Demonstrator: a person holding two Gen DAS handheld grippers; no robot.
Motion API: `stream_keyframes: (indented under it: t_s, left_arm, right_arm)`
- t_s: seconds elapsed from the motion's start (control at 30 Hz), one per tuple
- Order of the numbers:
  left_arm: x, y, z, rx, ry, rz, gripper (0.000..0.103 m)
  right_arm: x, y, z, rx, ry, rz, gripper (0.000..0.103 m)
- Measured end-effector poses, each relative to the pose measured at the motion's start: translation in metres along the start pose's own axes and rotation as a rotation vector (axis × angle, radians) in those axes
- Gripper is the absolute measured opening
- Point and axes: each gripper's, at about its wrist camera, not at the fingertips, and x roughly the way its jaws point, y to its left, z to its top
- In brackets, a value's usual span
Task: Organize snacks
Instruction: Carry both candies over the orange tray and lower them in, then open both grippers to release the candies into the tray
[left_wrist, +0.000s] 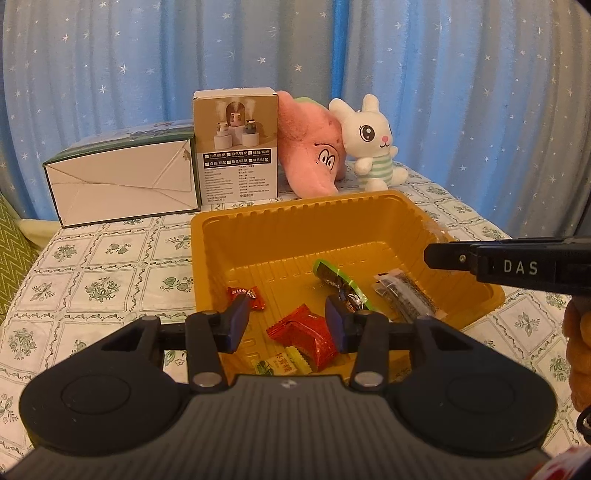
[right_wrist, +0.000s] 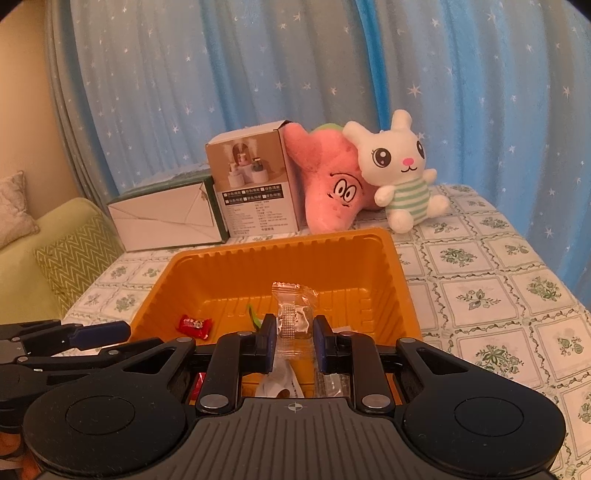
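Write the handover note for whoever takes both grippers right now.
Left gripper: open, empty, over the orange tray.
Right gripper: shut on a clear-wrapped snack, held above the tray.
Done: small red candy, red packet, yellow packet, green-edged dark packet and clear seed packet lie in the tray.
Left: release the clear-wrapped snack into the tray.
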Motion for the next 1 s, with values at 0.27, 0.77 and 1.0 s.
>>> stream_keyframes:
  t_s: [0.27, 0.77, 1.0]
  left_arm:
    - [-0.003, 0.004, 0.000, -0.005, -0.005, 0.021, 0.041]
    - [-0.022, -0.005, -0.004, -0.008, -0.021, 0.005, 0.041]
    - [-0.043, -0.014, -0.010, 0.004, -0.042, 0.003, 0.041]
  right_arm:
    - [-0.001, -0.007, 0.001, 0.050, -0.029, 0.009, 0.047]
    - [-0.021, -0.009, -0.001, 0.049, -0.060, -0.056, 0.047]
    - [-0.040, -0.008, -0.010, 0.065, -0.032, -0.095, 0.047]
